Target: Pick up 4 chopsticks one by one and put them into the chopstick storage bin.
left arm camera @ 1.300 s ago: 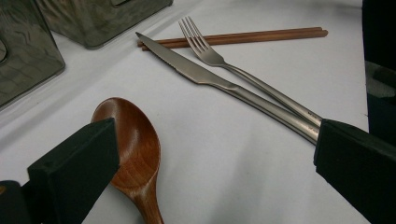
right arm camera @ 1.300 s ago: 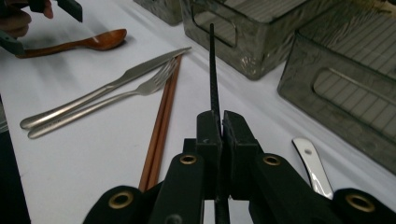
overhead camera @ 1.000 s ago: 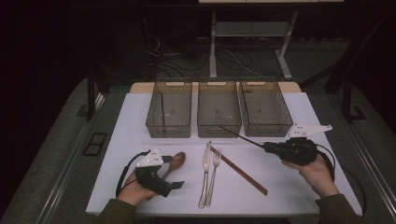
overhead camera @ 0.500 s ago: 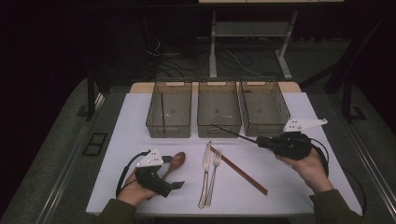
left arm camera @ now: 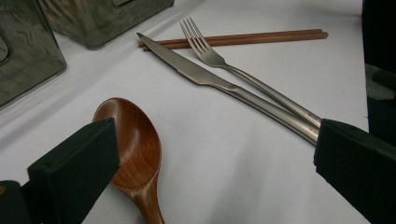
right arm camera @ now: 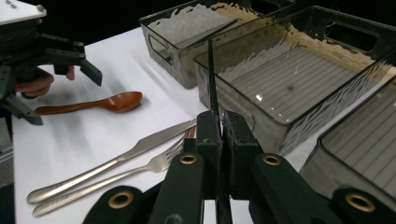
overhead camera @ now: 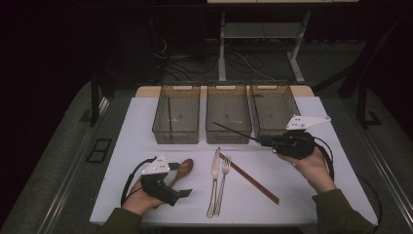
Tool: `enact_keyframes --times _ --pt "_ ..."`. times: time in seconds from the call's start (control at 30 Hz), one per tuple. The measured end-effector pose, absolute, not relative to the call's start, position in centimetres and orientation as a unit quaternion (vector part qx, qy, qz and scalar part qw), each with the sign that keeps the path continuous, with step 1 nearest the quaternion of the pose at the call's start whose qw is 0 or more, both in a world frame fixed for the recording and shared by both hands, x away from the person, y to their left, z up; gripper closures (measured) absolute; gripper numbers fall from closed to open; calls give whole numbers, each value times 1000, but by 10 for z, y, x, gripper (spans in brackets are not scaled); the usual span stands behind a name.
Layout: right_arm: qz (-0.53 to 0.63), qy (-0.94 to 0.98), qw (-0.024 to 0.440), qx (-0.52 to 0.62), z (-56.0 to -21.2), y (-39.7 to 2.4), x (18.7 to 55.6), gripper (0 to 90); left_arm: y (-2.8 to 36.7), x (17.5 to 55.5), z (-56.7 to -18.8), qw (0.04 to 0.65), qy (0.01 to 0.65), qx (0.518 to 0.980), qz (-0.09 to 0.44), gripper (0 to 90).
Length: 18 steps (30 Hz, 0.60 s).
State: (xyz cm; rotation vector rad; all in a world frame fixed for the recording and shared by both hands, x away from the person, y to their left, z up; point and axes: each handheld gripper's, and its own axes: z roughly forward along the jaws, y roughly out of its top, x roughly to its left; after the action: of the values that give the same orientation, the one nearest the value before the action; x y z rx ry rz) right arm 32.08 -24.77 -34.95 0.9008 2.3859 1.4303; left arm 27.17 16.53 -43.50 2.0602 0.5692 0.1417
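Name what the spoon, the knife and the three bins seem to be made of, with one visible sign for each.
Spoon: probably wood, reddish-brown with a smooth satin sheen.
Knife: likely stainless steel, silvery with a brushed, reflective surface and a serrated edge.
Bins: apparently smoky see-through plastic; the ribbed floor shows through the walls.

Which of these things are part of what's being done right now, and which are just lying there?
In use: black stick, clamped in right gripper; spoon, between open left gripper jaws; middle bin, likely the stick's target.
Lying about: knife; fork; brown chopsticks; left bin; right bin.
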Motion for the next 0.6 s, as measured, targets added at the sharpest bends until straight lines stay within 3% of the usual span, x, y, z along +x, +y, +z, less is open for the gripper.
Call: enact_keyframes --times 0.6 --pt "473 816 115 313 -344 -210 354 859 165 272 -435 485 238 840 56 0"
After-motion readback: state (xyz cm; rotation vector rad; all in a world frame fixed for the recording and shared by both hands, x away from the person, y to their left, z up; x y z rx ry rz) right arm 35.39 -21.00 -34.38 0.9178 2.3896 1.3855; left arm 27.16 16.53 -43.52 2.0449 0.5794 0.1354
